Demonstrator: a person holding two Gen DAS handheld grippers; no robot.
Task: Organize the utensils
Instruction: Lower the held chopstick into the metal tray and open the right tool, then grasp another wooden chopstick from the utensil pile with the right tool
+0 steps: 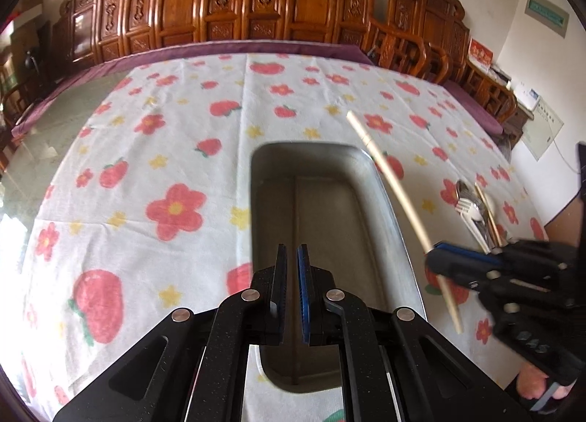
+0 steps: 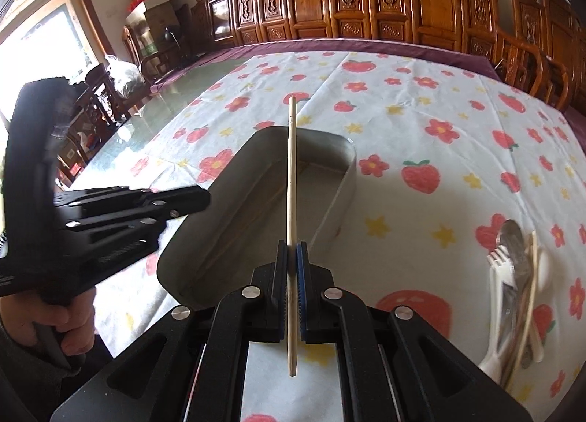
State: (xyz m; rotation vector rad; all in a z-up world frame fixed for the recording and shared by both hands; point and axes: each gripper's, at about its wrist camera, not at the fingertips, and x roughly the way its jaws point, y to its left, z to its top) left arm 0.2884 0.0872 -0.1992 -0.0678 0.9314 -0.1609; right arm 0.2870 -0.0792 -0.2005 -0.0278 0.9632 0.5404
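Observation:
A long metal tray (image 1: 381, 209) lies on the flowered tablecloth; in the right wrist view the tray (image 2: 340, 191) holds what looks like a chopstick on its floor. My right gripper (image 2: 292, 250) is shut on a pale wooden chopstick (image 2: 292, 180), held over the tray's near right side; the chopstick also shows in the left wrist view (image 1: 388, 173), with the right gripper (image 1: 436, 251) beside the tray's right rim. My left gripper (image 1: 292, 250) hangs over the tray's near end, jaws nearly together, nothing between them. A pile of utensils (image 2: 520, 286), with a white fork, metal spoon and chopstick, lies right of the tray.
The flowered cloth (image 1: 154, 151) covers most of the table, with bare glass top (image 1: 40, 144) at the left. Carved wooden chairs (image 1: 256, 1) line the far edge. The utensil pile also shows in the left wrist view (image 1: 476, 213).

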